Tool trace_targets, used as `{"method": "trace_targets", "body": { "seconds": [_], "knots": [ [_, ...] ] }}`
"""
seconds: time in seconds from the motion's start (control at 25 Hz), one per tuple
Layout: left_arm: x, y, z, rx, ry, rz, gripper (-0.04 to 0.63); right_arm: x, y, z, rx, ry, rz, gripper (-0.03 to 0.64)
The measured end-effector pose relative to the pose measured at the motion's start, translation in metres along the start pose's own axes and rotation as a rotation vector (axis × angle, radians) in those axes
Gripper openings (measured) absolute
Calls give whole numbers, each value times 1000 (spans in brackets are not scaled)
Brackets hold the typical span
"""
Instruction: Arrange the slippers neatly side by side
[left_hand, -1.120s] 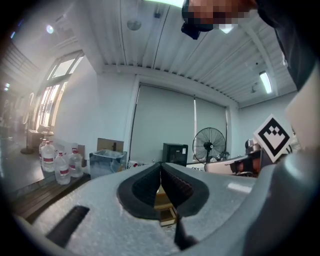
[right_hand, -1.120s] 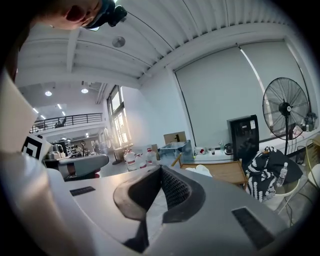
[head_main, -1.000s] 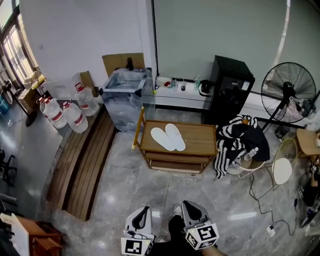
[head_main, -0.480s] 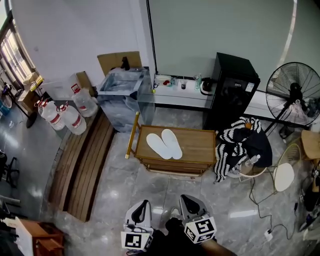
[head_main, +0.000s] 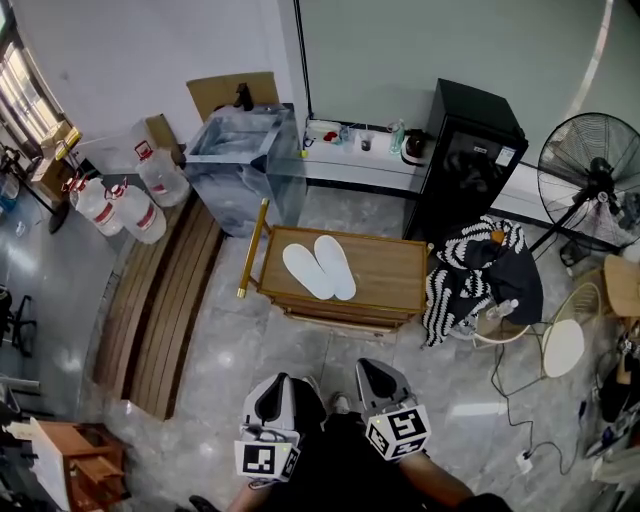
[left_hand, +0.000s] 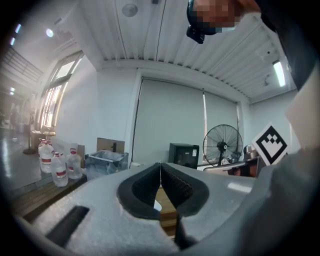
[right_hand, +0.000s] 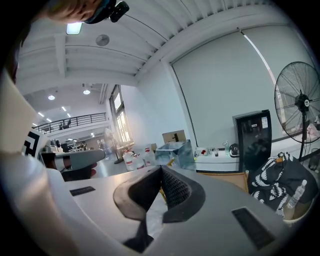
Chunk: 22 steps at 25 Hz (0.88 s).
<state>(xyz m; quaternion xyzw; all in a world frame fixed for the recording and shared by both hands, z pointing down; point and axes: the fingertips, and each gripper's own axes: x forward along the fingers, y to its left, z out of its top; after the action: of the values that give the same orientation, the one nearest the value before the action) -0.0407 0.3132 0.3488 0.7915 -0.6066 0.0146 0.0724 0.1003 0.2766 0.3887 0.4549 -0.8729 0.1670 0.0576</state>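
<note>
The left gripper (left_hand: 160, 168) is holding its ribbed black pads pressed together at the tips with nothing between them, and the right gripper (right_hand: 161, 170) is showing the same clenched, empty condition. In the head view both are hovering low in the frame, close to the person's body, the left gripper (head_main: 281, 388) beside the right gripper (head_main: 371, 374), each carrying a cube printed with a black-and-white square marker. Neither gripper is touching the task items, which are lying well apart from them on a low wooden table (head_main: 395, 278) standing on the grey marbled floor. The two slippers are plain white, flat and elongated with rounded ends. The left slipper (head_main: 305, 272) and the right slipper (head_main: 335, 266) are resting side by side on the left part of the table top, their long edges touching or nearly so and both angled slightly to the table's edges. No print is showing on them. Beyond the table, large water bottles (head_main: 140, 205) are bearing red-and-white labels, and a black cabinet (head_main: 470, 165) is carrying a small white sticker, all writing being too small to read. A black-and-white striped cloth (head_main: 462, 280) is hanging just right of the table, and a standing fan (head_main: 595, 175) is occupying the far right.
</note>
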Motion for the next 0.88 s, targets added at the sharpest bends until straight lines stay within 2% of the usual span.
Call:
{"method": "trace_targets", "body": {
  "seconds": [0.4,0.88],
  "knots": [
    [35,-2,-2,13,13,-12,18,28,-22,1,27,11,15,12],
    [121,51,2,-1,16,-29,17,118,-47,18,17,33,-8,12]
  ]
}}
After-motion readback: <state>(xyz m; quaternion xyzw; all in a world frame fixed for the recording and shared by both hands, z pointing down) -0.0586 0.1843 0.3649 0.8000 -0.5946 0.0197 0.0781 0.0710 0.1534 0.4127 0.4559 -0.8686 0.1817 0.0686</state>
